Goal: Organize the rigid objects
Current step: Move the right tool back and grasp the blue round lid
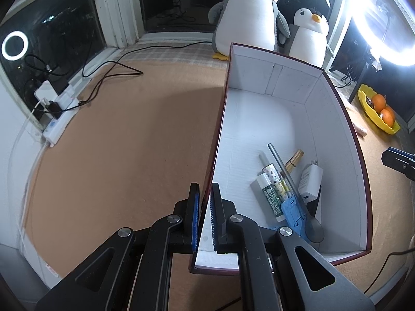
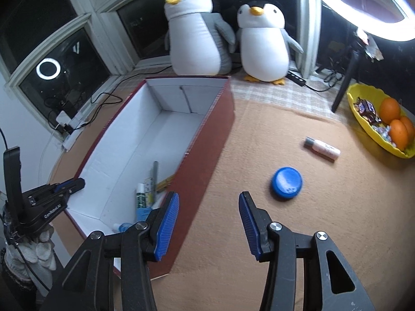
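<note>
We see the left claw clenched on the near side wall of the box. The right claw is released and holds nothing, over free table. Beyond it lie a blue lid and a small bottle, whose long axis runs left to right. The box stretches away toward the plush penguins.

left hand-held gripper clamping box wall
</note>
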A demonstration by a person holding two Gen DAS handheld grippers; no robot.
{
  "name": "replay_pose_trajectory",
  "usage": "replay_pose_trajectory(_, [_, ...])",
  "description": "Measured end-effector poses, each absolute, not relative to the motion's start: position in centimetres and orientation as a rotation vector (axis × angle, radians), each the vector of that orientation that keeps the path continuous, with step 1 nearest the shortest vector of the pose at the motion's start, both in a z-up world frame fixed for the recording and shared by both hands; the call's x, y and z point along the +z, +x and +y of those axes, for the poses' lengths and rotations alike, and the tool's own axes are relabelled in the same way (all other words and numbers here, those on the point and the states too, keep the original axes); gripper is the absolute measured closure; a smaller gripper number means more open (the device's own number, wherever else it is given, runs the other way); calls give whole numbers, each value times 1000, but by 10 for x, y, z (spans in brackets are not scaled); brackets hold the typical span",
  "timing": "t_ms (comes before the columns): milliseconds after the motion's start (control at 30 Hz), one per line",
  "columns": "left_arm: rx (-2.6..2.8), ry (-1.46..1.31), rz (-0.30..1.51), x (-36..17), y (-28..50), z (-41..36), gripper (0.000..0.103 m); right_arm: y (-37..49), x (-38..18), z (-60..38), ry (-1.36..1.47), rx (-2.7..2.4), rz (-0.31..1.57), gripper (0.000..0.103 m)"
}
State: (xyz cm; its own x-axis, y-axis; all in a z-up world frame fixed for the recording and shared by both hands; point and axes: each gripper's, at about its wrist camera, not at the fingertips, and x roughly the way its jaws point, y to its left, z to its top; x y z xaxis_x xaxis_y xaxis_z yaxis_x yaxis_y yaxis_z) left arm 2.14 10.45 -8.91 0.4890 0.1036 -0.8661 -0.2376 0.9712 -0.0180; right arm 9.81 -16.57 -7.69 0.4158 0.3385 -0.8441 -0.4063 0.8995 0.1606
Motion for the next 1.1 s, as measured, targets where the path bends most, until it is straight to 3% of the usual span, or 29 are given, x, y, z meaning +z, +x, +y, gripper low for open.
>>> replay_pose_trajectory(533, [232,-102,1064,-89,29,100,96,135,-117,-233,-65,318,1116,59])
replay_pose_trajectory(1100, [256,-88,1086,-90,35,99,96,167,-160,-216,-150,330,1187,58])
